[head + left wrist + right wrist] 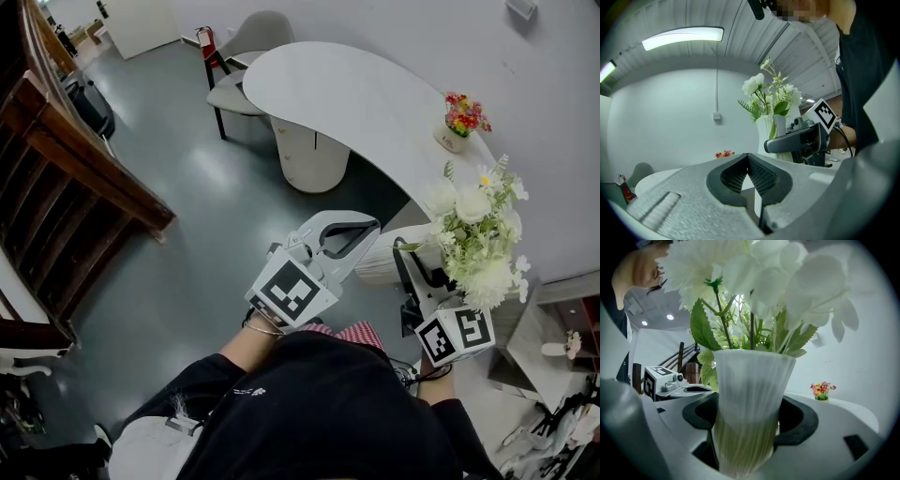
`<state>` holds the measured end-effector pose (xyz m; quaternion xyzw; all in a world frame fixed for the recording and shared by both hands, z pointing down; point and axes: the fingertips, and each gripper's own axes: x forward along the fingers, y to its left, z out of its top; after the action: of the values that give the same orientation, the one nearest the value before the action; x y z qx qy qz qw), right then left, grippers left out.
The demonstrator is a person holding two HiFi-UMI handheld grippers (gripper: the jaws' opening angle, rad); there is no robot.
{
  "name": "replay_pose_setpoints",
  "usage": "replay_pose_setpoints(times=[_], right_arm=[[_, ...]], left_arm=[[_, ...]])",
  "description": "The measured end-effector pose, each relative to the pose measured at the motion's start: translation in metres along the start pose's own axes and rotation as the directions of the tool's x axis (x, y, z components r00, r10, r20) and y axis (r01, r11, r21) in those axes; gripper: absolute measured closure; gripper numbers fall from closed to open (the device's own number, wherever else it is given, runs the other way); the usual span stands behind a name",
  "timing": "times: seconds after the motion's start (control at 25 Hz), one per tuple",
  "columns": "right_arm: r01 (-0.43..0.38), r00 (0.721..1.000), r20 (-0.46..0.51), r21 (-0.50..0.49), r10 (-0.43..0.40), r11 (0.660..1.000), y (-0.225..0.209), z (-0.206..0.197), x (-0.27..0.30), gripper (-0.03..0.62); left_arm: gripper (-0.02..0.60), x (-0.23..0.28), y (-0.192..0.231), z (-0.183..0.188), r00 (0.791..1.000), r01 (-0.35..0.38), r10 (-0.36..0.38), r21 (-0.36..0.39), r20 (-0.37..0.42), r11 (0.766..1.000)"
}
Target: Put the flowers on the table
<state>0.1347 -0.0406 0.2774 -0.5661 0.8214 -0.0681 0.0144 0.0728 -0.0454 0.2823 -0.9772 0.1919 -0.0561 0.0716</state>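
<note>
A bunch of white flowers [473,239] stands in a white ribbed vase [750,399]. My right gripper [750,425] is shut on the vase, one jaw on each side of its lower part, and holds it upright in the air. In the head view the right gripper [433,281] sits low at the right, short of the white curved table [347,94]. My left gripper [364,225] hangs beside it to the left, shut and empty, its pads [757,176] pressed together. The left gripper view shows the held vase [769,129] to the right.
A small pot of red and yellow flowers [461,120] stands near the table's right end. A grey chair [248,47] is tucked at the table's far side, over its white pedestal [309,155]. A dark wooden stair rail [84,159] runs along the left.
</note>
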Motion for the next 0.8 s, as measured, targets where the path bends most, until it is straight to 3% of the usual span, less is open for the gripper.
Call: replay_pose_setpoints(times=[0.8], right_arm=[[-0.049,0.999,0.010,-0.002,0.049,0.999,0.000,-0.008,-0.002,0.228]], left_arm=[[0.583,-0.017,-0.004,-0.007,0.997,-0.077,0.077,0.026,-0.015,0.997]])
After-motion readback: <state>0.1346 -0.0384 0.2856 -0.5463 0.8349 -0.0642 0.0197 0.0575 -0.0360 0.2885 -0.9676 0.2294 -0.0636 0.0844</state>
